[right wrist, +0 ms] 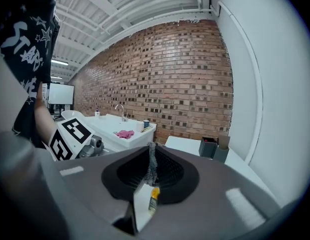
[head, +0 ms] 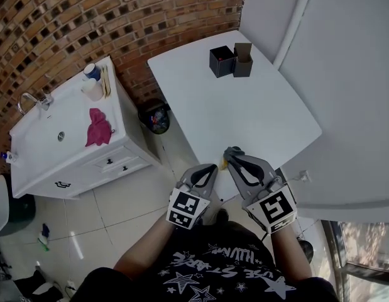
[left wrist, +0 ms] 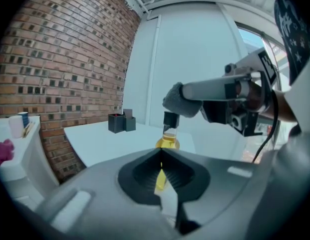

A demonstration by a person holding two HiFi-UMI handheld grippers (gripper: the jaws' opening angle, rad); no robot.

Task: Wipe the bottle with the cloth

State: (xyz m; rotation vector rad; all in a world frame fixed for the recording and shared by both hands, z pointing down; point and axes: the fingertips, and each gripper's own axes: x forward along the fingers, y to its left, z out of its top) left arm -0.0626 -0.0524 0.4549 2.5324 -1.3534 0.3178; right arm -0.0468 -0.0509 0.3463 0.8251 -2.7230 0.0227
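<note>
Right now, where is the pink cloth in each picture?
Head view: pink cloth at left, on the white sink counter.
Left gripper view: at the far left edge, on that counter.
Right gripper view: left of middle, beyond the jaws.
Shared landmark: the black box on the white table.

White table (head: 244, 118), two dark boxes (head: 230, 61) atop

Two grippers (head: 211, 167) (head: 233, 152), one bottle (left wrist: 168, 140), one grey cloth (left wrist: 180, 100), one pink rag (head: 98, 128), two dark holders (head: 222, 61) (head: 242, 60)
</note>
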